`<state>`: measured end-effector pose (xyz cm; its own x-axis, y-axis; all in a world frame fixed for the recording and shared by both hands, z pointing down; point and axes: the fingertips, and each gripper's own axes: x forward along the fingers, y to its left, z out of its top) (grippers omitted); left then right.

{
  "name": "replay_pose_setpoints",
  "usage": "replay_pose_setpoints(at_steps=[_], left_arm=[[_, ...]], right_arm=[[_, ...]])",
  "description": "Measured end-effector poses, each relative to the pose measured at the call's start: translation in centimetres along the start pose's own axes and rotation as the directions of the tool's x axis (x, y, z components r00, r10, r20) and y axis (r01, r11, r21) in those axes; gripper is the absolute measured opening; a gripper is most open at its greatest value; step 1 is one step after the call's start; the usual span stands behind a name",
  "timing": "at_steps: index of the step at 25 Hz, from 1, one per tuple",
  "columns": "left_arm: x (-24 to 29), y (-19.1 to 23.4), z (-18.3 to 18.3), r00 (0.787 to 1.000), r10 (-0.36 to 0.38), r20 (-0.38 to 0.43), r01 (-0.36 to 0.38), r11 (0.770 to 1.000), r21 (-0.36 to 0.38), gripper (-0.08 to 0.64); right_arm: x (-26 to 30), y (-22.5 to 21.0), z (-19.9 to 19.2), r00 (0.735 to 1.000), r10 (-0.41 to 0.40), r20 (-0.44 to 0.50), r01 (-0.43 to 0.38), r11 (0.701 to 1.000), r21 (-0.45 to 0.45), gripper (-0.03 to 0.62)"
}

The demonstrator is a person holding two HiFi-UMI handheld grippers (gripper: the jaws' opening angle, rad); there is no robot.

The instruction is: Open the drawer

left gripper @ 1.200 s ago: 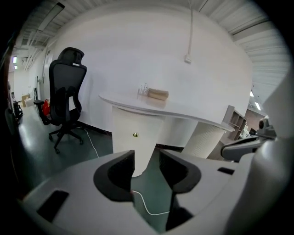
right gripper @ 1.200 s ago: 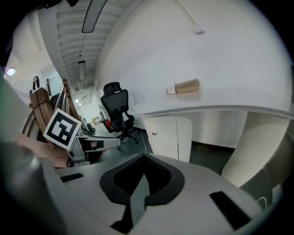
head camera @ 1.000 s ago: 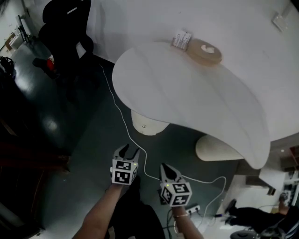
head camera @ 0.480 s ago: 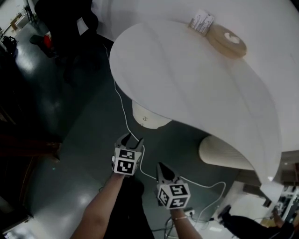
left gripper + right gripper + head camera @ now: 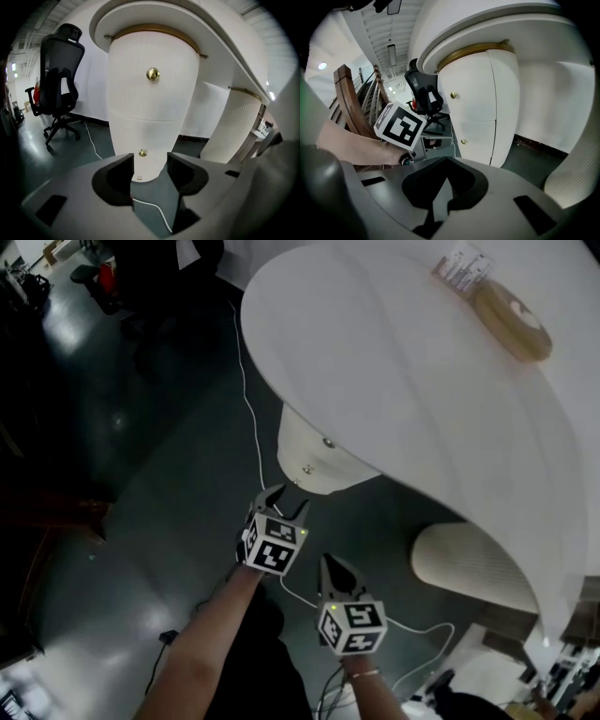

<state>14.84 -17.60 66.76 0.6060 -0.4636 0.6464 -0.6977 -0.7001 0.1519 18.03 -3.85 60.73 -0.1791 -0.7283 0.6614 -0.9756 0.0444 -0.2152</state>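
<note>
The left hand-held gripper (image 5: 284, 501) has dropped toward the drawer pedestal (image 5: 298, 439) at twelve o'clock. Its jaws have just opened wide and are empty, lined up on the lower brass knob (image 5: 142, 152) and likely ready to grasp it. The right hand-held gripper (image 5: 332, 568) is clenched on nothing.

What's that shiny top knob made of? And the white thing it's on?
The knob looks like polished brass or gold-coloured metal: it gleams yellow. The white drawer front looks like matt painted wood or laminate, smooth without shine; I can't be sure.

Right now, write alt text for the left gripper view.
The left gripper, whose empty jaws have just been opening, aims at a small brass knob low on a white desk pedestal. A black office chair stands at left.
</note>
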Motion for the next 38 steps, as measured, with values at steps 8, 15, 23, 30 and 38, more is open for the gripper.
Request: replay_pose_setpoints(at_steps=[8,15,23,30,38], left_arm=[[6.2,1.0,-1.4,1.000,-0.012,-0.019,0.013,0.999,0.050,0.210],[9.6,1.9,-1.8,0.999,-0.035,-0.036,0.036,0.999,0.025,0.210],[12.8,2.4,-2.2,0.997,-0.034,-0.066,0.038,0.998,0.046,0.207],[13.5,2.4,-1.7,0.997,-0.033,-0.069,0.038,0.996,0.081,0.121],[12.6,2.5,-2.4,0.995,-0.049,-0.086,0.052,0.998,0.029,0.107]], right_arm=[[4.4,-1.3,-1.9,1.000,0.004,-0.007,-0.004,0.999,-0.048,0.003],[6.8,-2.1,-2.1,1.000,0.000,-0.019,-0.002,0.996,-0.093,0.003],[8.6,-3.2,-1.5,1.000,-0.012,-0.014,0.011,0.994,-0.107,0.003],[9.0,-3.7,-1.7,0.999,-0.018,-0.030,0.015,0.994,-0.113,0.003],[8.2,-2.9,-2.1,0.998,-0.044,-0.045,0.037,0.988,-0.153,0.003]])
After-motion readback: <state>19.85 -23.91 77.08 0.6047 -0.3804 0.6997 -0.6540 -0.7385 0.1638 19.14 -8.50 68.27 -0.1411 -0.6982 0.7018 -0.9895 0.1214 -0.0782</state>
